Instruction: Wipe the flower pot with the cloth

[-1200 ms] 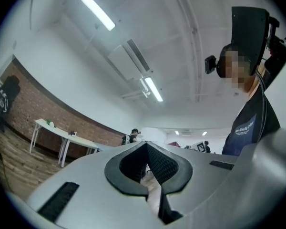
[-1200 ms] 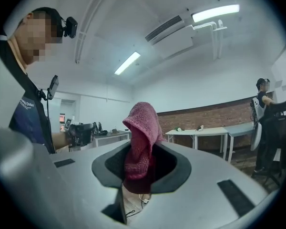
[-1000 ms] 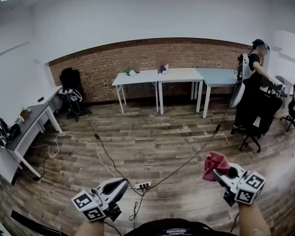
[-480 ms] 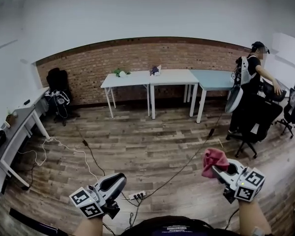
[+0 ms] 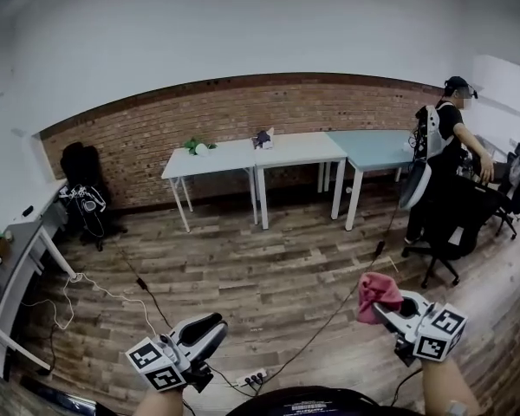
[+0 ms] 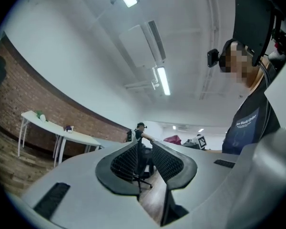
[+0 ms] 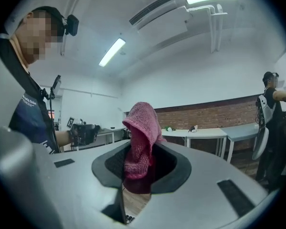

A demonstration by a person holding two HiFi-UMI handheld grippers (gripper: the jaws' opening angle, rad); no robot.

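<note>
My right gripper [image 5: 383, 306] is shut on a pink cloth [image 5: 377, 290], which is bunched between the jaws and sticks up above them [image 7: 140, 137]. My left gripper [image 5: 210, 328] is held low at the left. Its jaws have just been opening and now stand a narrow gap apart with nothing between them [image 6: 145, 149]. Both grippers hang in the air above the wooden floor. A small green plant [image 5: 193, 146] sits on the far white table [image 5: 234, 159], well away from both grippers. Another small potted plant [image 5: 0, 245] stands on the desk at the left edge.
A person [image 5: 446, 163] stands by an office chair [image 5: 455, 224] at the right. Three tables line the brick wall. Cables and a power strip [image 5: 253, 377] lie on the floor just ahead. A black chair [image 5: 82, 189] stands at the left wall.
The room has slid leftwards in the head view; the tables and left desk shifted left. Both grippers keep their places in the view, the cloth still in the right one.
</note>
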